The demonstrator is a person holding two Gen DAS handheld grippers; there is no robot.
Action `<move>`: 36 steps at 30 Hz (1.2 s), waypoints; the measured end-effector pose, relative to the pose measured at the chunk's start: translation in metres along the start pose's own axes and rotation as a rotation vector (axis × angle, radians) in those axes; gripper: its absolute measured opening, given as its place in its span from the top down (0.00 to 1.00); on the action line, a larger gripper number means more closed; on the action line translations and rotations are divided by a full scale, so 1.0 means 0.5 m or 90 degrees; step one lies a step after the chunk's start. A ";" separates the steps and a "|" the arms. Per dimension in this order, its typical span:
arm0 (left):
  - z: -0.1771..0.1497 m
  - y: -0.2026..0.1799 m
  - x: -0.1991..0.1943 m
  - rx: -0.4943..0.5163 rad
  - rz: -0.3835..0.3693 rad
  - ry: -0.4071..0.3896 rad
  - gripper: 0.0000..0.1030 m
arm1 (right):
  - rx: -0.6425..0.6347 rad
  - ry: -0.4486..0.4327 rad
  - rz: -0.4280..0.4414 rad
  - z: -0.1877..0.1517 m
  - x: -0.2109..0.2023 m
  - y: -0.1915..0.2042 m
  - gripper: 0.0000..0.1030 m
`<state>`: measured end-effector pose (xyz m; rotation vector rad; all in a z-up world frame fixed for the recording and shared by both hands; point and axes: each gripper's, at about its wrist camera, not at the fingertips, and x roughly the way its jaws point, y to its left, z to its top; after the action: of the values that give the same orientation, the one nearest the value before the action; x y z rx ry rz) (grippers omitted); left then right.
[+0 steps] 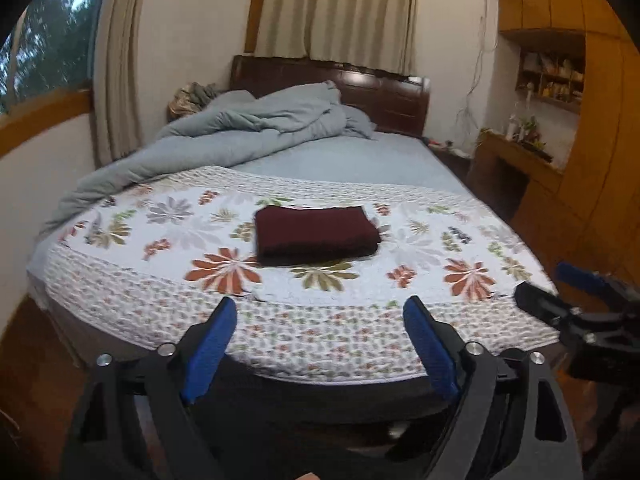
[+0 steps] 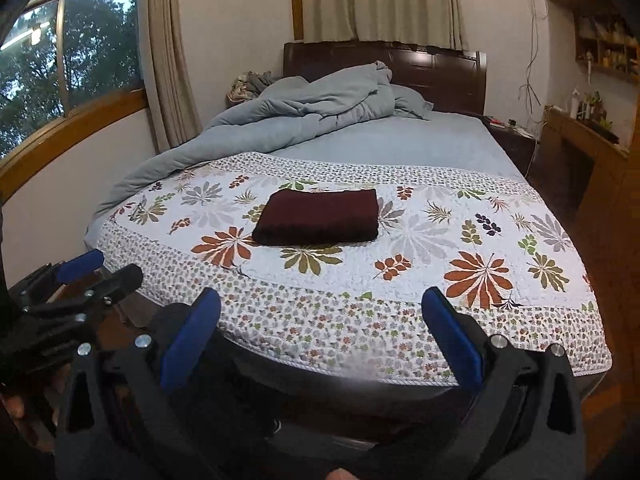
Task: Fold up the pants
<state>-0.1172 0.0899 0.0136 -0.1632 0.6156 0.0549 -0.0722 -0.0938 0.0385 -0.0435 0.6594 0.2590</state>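
Observation:
The dark maroon pants (image 1: pixel 316 234) (image 2: pixel 320 216) lie folded into a neat rectangle in the middle of the floral quilt (image 1: pixel 160 240) (image 2: pixel 440 240) on the bed. Both grippers hang back from the bed's foot edge, well short of the pants and touching nothing. My left gripper (image 1: pixel 320 306) stands open, its blue pads wide apart with only quilt showing between them. My right gripper (image 2: pixel 322 296) is open too, with nothing between its fingers. In the left wrist view the right gripper (image 1: pixel 548 284) shows at the right edge. In the right wrist view the left gripper (image 2: pixel 108 270) shows at the left edge.
A rumpled grey duvet (image 1: pixel 240 128) (image 2: pixel 312 108) is heaped at the head of the bed by the dark headboard (image 1: pixel 384 96). A window (image 2: pixel 72 52) and curtains stand on the left, wooden shelves and a desk (image 1: pixel 520 160) on the right.

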 end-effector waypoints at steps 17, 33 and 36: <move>0.031 0.023 0.105 -0.043 -0.007 0.061 0.14 | -0.004 0.032 0.016 -0.003 0.098 -0.019 0.03; 0.042 0.048 0.084 -0.043 -0.002 0.012 0.14 | -0.011 0.039 0.012 0.003 0.107 -0.004 0.03; 0.042 0.041 0.089 -0.027 0.004 0.021 0.14 | -0.009 0.035 0.009 0.007 0.110 -0.004 0.03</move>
<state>-0.0712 0.1137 0.0018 -0.2039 0.6487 0.0707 -0.0279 -0.0833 0.0076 -0.0594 0.7121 0.2768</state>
